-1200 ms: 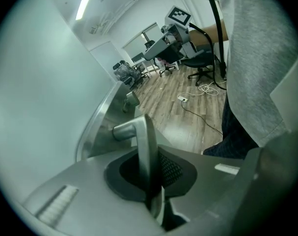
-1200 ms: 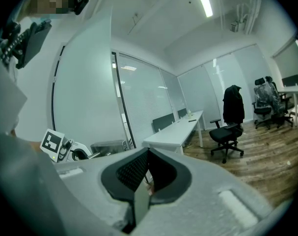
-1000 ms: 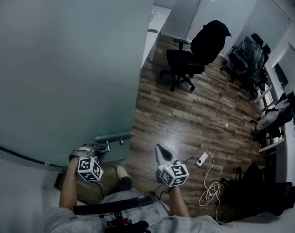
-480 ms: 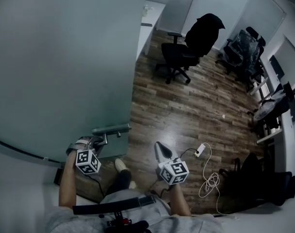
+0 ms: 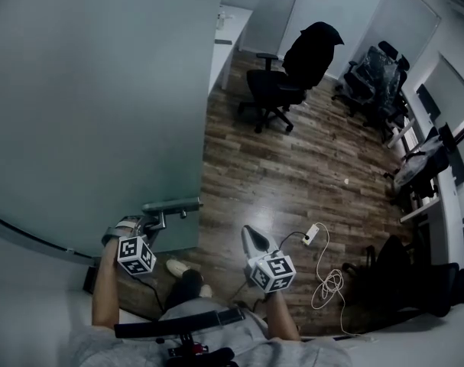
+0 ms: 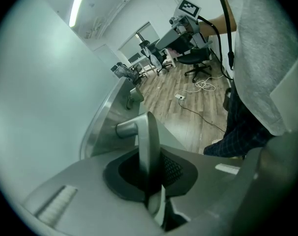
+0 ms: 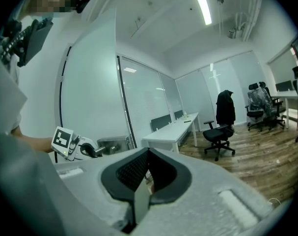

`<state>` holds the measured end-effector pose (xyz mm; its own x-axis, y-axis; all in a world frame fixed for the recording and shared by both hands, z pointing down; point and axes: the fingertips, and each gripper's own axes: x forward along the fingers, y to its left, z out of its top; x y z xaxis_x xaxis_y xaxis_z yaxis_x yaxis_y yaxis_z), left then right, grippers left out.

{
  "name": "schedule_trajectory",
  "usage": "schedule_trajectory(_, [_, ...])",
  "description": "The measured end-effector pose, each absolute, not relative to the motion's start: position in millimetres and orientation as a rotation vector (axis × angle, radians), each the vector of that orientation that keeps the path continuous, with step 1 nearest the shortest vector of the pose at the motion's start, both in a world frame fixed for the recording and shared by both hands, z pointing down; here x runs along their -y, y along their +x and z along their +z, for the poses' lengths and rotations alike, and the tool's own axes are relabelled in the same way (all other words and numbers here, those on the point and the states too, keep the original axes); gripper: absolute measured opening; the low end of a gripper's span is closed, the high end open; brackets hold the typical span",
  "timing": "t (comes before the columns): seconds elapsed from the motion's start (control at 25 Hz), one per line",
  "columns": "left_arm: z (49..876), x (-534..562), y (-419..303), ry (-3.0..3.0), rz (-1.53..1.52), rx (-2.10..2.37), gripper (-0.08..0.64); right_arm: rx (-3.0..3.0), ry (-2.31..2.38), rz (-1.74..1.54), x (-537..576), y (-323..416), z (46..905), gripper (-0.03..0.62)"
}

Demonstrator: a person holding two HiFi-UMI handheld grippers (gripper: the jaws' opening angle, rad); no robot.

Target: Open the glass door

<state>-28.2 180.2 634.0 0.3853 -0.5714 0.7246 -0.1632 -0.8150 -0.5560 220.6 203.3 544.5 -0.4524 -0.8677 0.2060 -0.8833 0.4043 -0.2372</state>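
Observation:
The frosted glass door (image 5: 102, 90) fills the left of the head view and stands swung open, its edge towards the wooden floor. Its metal lever handle (image 5: 173, 204) juts from the lower edge. My left gripper (image 5: 145, 225) is shut on that handle; in the left gripper view the lever (image 6: 148, 141) runs upright between the dark pads (image 6: 176, 168). My right gripper (image 5: 251, 235) hangs apart over the floor, shut with nothing in it. The right gripper view shows its closed jaws (image 7: 147, 175), with the left gripper (image 7: 88, 150) and the door (image 7: 92, 82) off to the left.
A black office chair with a dark jacket (image 5: 293, 71) stands ahead beside a white desk (image 5: 230, 25). A power strip (image 5: 313, 233) and coiled white cable (image 5: 331, 285) lie on the floor at the right. More chairs (image 5: 373, 79) and a dark bag (image 5: 392, 274) line the right side.
The door and its handle have swung a little further, and the room ahead has shifted up and left in view. The left gripper stays on the handle; the right gripper moved along with the person.

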Motion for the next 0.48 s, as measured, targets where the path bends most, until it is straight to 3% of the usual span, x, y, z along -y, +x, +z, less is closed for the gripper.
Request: schedule_trajectory(0.48, [637, -214, -24, -2.258, -1.413, -0.605, 0.038, 2.585, 1.642, 0.467, -216, 230, 542, 0.002])
